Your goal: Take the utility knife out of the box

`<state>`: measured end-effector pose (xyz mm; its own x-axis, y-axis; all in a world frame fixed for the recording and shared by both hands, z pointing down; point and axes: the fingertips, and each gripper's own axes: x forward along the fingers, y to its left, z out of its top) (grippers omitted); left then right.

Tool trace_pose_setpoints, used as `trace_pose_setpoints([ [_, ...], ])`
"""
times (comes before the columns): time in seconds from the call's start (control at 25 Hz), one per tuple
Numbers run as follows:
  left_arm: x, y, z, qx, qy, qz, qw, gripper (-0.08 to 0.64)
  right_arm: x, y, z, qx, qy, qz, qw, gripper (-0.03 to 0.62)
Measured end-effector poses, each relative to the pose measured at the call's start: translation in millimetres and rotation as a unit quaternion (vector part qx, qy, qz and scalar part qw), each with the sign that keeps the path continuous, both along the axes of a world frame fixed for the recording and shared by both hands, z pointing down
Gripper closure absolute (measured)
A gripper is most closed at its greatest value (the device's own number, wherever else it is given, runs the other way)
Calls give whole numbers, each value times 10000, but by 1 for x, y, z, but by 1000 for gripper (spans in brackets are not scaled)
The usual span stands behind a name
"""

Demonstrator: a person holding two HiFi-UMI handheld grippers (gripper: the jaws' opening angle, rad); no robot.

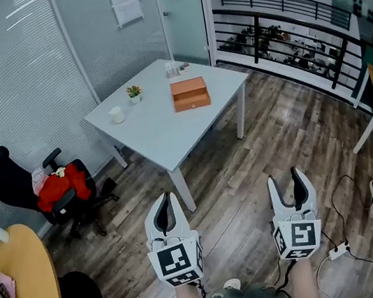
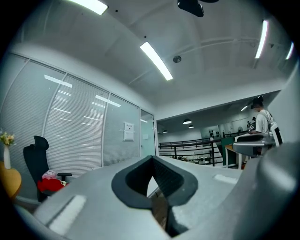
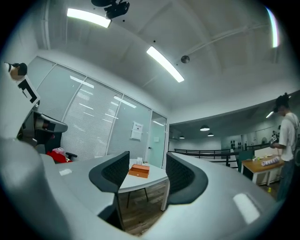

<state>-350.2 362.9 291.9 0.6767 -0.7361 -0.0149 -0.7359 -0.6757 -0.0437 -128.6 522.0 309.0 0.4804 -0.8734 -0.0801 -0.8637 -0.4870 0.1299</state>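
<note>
At the bottom of the head view, both grippers were held level over the wooden floor (image 1: 245, 163), well apart from the table (image 1: 163, 138), probably because the person had not yet reached it. The left gripper (image 1: 166, 198) had its jaws closed together, with nothing between them. The right gripper (image 1: 289, 183) was open and empty, I think ready for the box (image 1: 190, 94). Farther up, near the top centre, the white table carried this box. It was orange-brown, low and closed, with a small pale spot on its front, perhaps a knob. The knife was not visible; I judge it lay inside. A cup (image 1: 117, 114) and a small plant (image 1: 134, 92) stood to the left of the box.
</note>
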Motion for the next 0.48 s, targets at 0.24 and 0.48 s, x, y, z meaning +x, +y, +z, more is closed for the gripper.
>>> trace_pose_setpoints([
  [0.24,7,-19,4,-78,-24,95,9999,560,0,-24,7,-224,-16,-118,9997,242],
  [0.48,12,-38,13,-154,-65,61,9998,560,15,-42,12,-245,-161,-84,9995,220],
])
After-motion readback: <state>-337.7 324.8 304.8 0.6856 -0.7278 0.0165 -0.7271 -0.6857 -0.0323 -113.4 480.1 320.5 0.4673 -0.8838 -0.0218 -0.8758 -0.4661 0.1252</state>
